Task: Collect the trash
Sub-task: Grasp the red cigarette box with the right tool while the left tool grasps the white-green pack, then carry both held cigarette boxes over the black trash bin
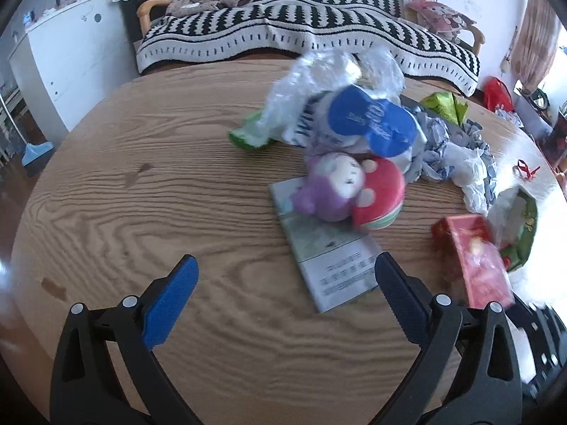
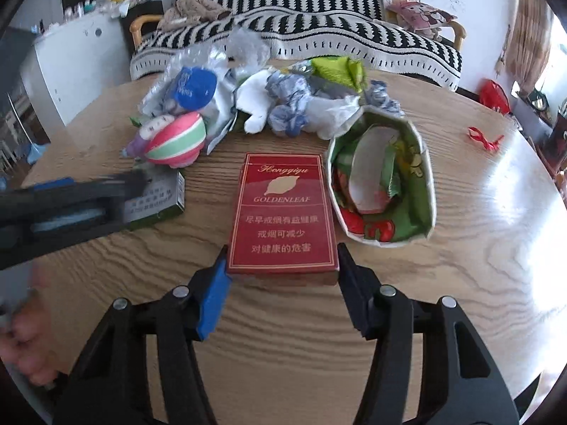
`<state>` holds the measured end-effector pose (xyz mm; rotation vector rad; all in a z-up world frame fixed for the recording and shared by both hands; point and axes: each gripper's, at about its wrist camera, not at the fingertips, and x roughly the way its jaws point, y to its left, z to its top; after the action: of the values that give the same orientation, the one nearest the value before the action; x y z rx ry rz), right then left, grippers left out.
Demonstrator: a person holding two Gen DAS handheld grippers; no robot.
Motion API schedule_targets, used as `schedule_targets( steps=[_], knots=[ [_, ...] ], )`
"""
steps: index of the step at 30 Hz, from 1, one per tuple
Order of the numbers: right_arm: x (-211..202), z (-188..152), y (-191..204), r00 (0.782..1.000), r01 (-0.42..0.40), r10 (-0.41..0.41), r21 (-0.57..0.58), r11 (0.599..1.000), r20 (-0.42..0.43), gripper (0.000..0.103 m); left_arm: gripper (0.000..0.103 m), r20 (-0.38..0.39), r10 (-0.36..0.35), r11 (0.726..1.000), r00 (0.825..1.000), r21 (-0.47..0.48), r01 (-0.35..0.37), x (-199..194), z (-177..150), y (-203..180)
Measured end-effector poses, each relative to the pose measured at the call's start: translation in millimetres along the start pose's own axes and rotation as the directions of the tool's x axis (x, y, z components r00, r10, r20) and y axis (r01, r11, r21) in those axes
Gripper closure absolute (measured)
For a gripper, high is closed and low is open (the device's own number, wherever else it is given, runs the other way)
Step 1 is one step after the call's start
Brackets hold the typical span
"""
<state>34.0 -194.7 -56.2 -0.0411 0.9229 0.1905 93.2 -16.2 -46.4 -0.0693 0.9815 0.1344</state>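
A round wooden desk (image 1: 141, 184) stands in front of a sofa draped in a black-and-white striped blanket (image 1: 304, 32).

Through my left wrist camera, my left hand-held gripper (image 1: 285, 276) hangs spread wide above the desk, nothing between its fingers. A grey-green cigarette box (image 1: 326, 248) lies flat just ahead, its near corner beside my right-hand finger. A plush toy (image 1: 349, 191) rests on the box's far end, and behind it sits a heap of crumpled wrappers (image 1: 358, 113). The red cigarette pack (image 1: 475, 258) lies off to the right, blurred.

Through my right wrist camera, my right hand-held gripper (image 2: 281, 258) is open around the near end of the red cigarette pack (image 2: 283, 212), a finger at each side; I cannot tell whether the pads touch it. The pack lies flat on the desk (image 2: 478, 248). An open paper bag (image 2: 382, 177) with wrappers inside lies just to its right. My left hand-held gripper (image 2: 71, 205) shows blurred at the left, over the grey-green cigarette box (image 2: 156, 202).
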Motion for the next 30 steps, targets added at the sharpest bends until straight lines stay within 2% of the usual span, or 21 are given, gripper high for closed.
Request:
schedule_targets(
  steps=[4, 8, 10, 12, 13, 16, 21, 26, 30],
  knots=[
    [-20.9, -8.7, -10.7, 1.000, -0.015, 0.015, -0.008, 1.000, 0.007, 0.046, 0.006, -0.007, 0.035, 0.999, 0.999, 0.014, -0.035, 15.3, 1.8, -18.7],
    [-36.1, -21.0, -15.4, 1.000, -0.021, 0.021, -0.028, 0.999, 0.005, 0.046, 0.006, -0.041, 0.028, 1.000, 0.999, 0.011, -0.028, 27.9, 1.1, -28.9],
    [-39.2, -22.8, -18.6, 1.000, -0.019, 0.019, -0.028, 0.999, 0.006, 0.046, 0.008, -0.030, 0.019, 1.000, 0.999, 0.012, -0.019, 28.4, -1.6, -31.7],
    [-45.0, -26.9, -19.5, 1.000, -0.024, 0.024, -0.015, 1.000, 0.008, 0.046, 0.021, -0.010, 0.004, 0.999, 1.000, 0.033, -0.004, 23.8, -4.4, -33.3],
    [-47.5, -26.9, -21.6, 1.000, -0.027, 0.027, -0.012, 1.000, 0.011, 0.046, 0.040, 0.002, -0.004, 0.999, 1.000, 0.048, 0.004, 20.3, -5.2, -33.6],
    [-59.8, -26.4, -27.1, 0.999, -0.033, 0.033, -0.010, 0.999, 0.031, 0.046, 0.045, -0.014, -0.041, 0.998, 0.999, 0.048, 0.041, 10.5, -13.1, -27.5],
    [-72.7, -26.8, -30.5, 0.998, -0.046, 0.046, 0.000, 0.999, 0.040, 0.046, 0.046, -0.026, -0.072, 0.996, 0.997, 0.043, 0.073, -14.9, -29.8, 0.8],
    [-79.4, -28.3, -33.5, 0.998, -0.045, 0.045, 0.000, 0.999, 0.049, 0.046, 0.047, 0.005, -0.083, 0.994, 0.997, 0.068, 0.082, -37.8, -37.8, 18.9],
    [-84.3, -27.9, -35.4, 0.997, -0.042, 0.041, 0.014, 0.999, 0.059, 0.046, 0.047, 0.031, -0.092, 0.995, 0.995, 0.046, 0.090, -50.0, -34.0, 26.9]
  ],
)
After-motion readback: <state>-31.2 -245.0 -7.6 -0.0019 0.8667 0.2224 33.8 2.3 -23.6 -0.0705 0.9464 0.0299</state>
